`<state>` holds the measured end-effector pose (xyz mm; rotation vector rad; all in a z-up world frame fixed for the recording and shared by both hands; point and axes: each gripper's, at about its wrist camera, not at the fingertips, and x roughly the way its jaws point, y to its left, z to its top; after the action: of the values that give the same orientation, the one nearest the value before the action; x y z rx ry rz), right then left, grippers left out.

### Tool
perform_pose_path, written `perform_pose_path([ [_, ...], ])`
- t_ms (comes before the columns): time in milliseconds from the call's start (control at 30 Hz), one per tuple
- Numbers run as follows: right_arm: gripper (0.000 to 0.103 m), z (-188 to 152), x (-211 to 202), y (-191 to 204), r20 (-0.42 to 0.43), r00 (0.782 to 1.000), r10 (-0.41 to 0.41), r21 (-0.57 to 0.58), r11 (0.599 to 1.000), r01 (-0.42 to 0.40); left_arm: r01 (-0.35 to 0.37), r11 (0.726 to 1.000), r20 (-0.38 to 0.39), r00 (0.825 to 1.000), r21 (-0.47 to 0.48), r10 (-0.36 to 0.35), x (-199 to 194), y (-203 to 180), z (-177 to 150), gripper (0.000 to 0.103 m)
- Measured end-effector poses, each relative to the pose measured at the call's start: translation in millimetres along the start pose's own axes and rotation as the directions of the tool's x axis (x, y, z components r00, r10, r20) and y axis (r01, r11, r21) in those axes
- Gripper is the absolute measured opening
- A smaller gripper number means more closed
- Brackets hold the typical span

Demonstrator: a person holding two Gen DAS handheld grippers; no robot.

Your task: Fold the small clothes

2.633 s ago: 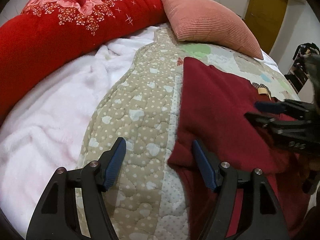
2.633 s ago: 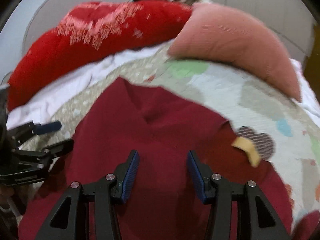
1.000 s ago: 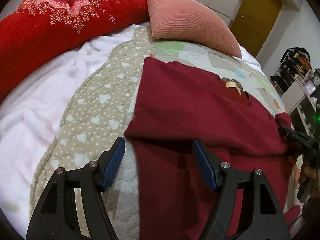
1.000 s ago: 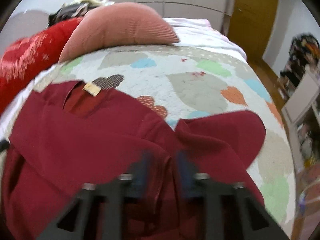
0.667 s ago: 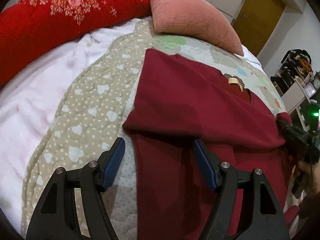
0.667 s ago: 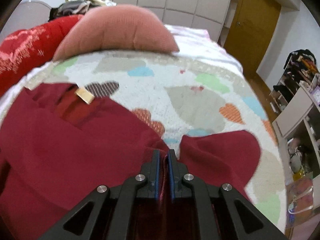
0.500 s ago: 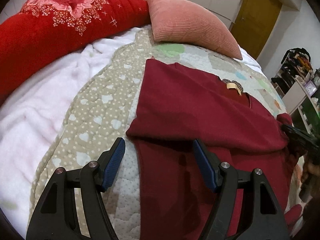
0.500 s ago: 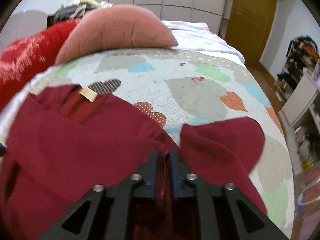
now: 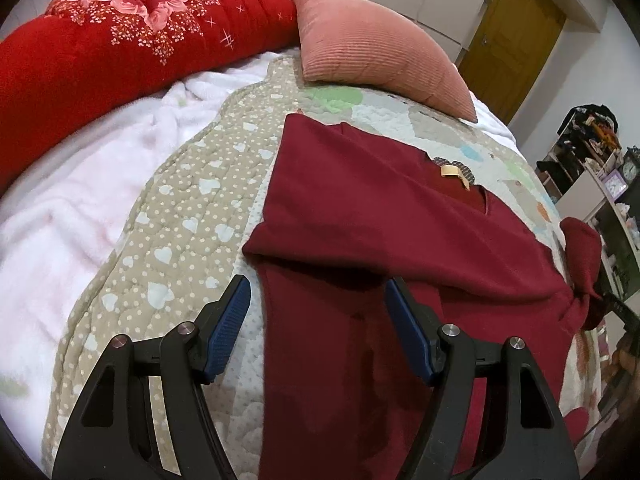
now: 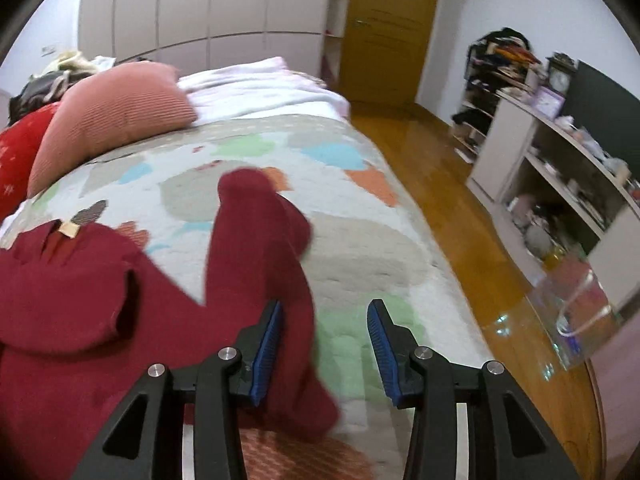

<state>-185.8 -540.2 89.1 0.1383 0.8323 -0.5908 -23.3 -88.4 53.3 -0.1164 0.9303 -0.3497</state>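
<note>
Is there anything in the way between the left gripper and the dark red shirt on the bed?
Nothing visible is in the way. The left gripper hangs open right over the near part of the dark red shirt, which lies flat on the heart-patterned quilt. The pink cushion sits farther back, clear of the shirt.

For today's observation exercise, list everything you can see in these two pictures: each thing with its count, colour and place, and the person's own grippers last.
Shirt: one, dark red, spread on the quilt, one sleeve stretched out.
Neck label: one, tan, at the collar.
Quilt: one, beige with hearts, covering the bed.
Cushion: one, pink ribbed, at the bed's far end.
Blanket: one, red floral, beside the cushion.
Fleece: one, white, under the quilt's edge.
Door: one, yellow-brown, far wall.
Shelves: pale, cluttered, beside the bed.
Left gripper: open, over the shirt.
Right gripper: jaws opening, sleeve beside one pad.
</note>
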Motion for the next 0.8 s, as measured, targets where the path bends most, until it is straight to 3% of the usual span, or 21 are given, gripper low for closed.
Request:
perform_pose_path([
  [167, 0.041, -2.2, -7.8, -27.3, -0.012, 0.996, -0.083, 0.037, 0.996, 0.084, 0.008, 1.0, 0.001, 1.0, -0.002, -0.008, -6.1, -5.9, -2.9, 0.07],
  [300, 0.043, -8.4, -17.4, -46.5, -0.014, 0.997, 0.076, 0.137, 0.988, -0.074, 0.011, 1.0, 0.008, 1.0, 0.005, -0.011, -9.6, -12.2, -3.2, 0.07],
  [367, 0.044, -6.6, -26.1, -42.4, 0.019, 0.988, 0.156, 0.126, 0.979, -0.157, 0.016, 1.0, 0.008, 1.0, 0.006, -0.016, -10.7, -15.1, -3.8, 0.07],
  [467, 0.045, -3.5, -42.4, -12.3, 0.052, 0.972, 0.229, -0.014, 0.973, -0.229, 0.013, 1.0, 0.004, 1.0, 0.018, -0.013, -11.8, -18.8, -5.7, 0.07],
  [633, 0.045, -13.3, -61.0, 52.3, 0.07, 0.959, 0.275, -0.279, 0.928, -0.246, 0.007, 1.0, -0.002, 1.0, 0.009, -0.007, -9.6, -15.9, -6.1, 0.07],
  [700, 0.045, -17.3, -55.8, 77.7, 0.06, 0.964, 0.258, -0.376, 0.901, -0.218, 0.013, 1.0, -0.007, 1.0, -0.005, -0.013, -8.4, -13.3, -6.1, 0.07],
  [800, 0.045, -20.9, -32.0, 111.5, 0.072, 0.992, 0.102, -0.528, 0.848, -0.049, 0.011, 1.0, -0.011, 1.0, -0.002, -0.011, -8.1, -11.3, -7.1, 0.07],
])
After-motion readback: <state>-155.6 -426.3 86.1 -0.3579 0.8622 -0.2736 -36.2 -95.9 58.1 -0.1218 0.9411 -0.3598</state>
